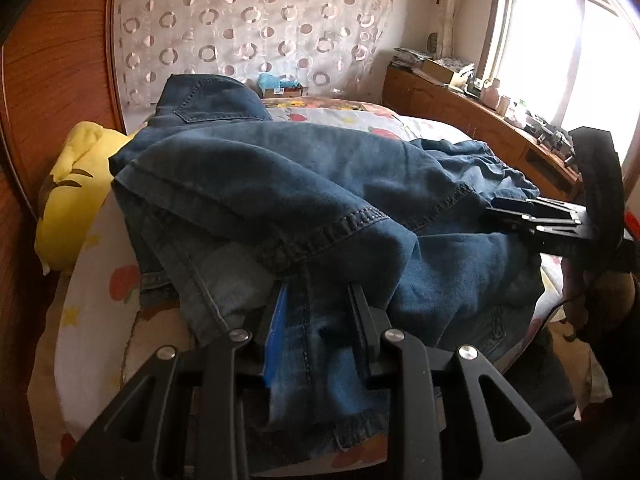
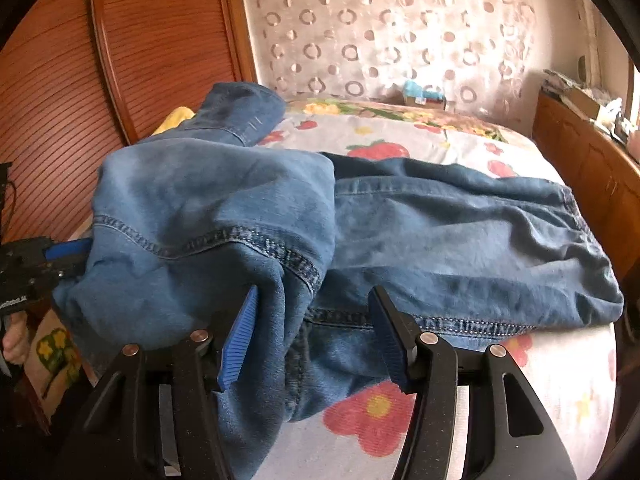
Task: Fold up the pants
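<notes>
The right tool [image 2: 312,332] stands about half open, its blue pads clear of the cloth, with a loose bunch of denim hanging between them; nothing is clamped. The left tool [image 1: 316,300] is narrower, a fold of the same denim lying between its fingers; whether its pads still pinch the cloth I cannot tell for sure, though there seems to be slack.

The pants [image 2: 400,232], blue jeans, lie across the bed [image 2: 560,380] on a flowered sheet. One part has been brought over on top, its stitched hem running across the near left, while the rest stretches flat to the right. A far corner of denim rises toward the wooden headboard [image 2: 160,40], beside a yellow pillow [image 1: 76,184].

The step in hand looks like letting go after laying a fold. To do it well, both tools should open fully and draw back low and straight, so no pad drags the top layer askew; then smooth the hem square with the edge beneath.
</notes>
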The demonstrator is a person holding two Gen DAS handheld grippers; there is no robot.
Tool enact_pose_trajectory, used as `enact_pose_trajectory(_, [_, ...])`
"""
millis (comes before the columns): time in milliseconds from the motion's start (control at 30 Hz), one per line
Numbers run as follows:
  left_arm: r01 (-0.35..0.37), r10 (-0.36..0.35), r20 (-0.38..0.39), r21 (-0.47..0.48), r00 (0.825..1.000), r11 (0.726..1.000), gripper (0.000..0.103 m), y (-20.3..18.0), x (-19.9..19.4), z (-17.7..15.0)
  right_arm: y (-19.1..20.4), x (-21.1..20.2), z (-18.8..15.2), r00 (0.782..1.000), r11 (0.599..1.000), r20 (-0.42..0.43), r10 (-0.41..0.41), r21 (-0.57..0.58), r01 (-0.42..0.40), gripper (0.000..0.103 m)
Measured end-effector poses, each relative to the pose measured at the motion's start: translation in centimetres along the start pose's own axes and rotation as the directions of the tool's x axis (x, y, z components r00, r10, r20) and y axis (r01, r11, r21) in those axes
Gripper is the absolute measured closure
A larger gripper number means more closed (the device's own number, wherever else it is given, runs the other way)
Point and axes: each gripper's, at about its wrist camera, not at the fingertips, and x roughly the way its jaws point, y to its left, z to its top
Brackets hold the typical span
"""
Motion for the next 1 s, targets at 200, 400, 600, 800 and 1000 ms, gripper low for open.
enact_pose_trajectory(200, [-0.015, 0.015, 0.008, 0.039, 1.000, 0.999, 0.093, -0.6, -0.2, -0.6, 0.0, -0.7, 0.1, 1.000, 1.000, 0.015, 0.012, 0.007, -0.012, 0.045])
enact_pose_trajectory(400, [-0.033, 0.030, 0.103, 0.028, 0.994, 0.999, 0.102, 0.4, -3.7, -0.2, -0.1, -1.4, -0.3, 0.999, 0.999, 0.021, 0.043, 0.025, -0.043, 0.045])
enact_pose_trajectory(600, [-0.063, 0.063, 0.177, -0.005, 0.982, 0.998, 0.102, 2.7, -8.6, 0.3, 0.5, -2.7, -0.5, 0.997, 0.997, 0.026, 0.076, 0.020, -0.076, 0.045])
enact_pose_trajectory(800, [-0.045, 0.056, 0.153, -0.071, 0.987, 0.996, 0.097, 4.7, -9.5, -0.7, 1.9, -3.4, -0.8, 0.994, 0.995, 0.018, 0.104, -0.008, -0.104, 0.045])
enact_pose_trajectory(1000, [-0.065, 0.075, 0.143, -0.077, 0.987, 0.995, 0.084, 4.6, -8.6, -0.4, 2.8, -2.7, -0.9, 0.996, 0.995, 0.001, 0.090, -0.039, -0.090, 0.045])
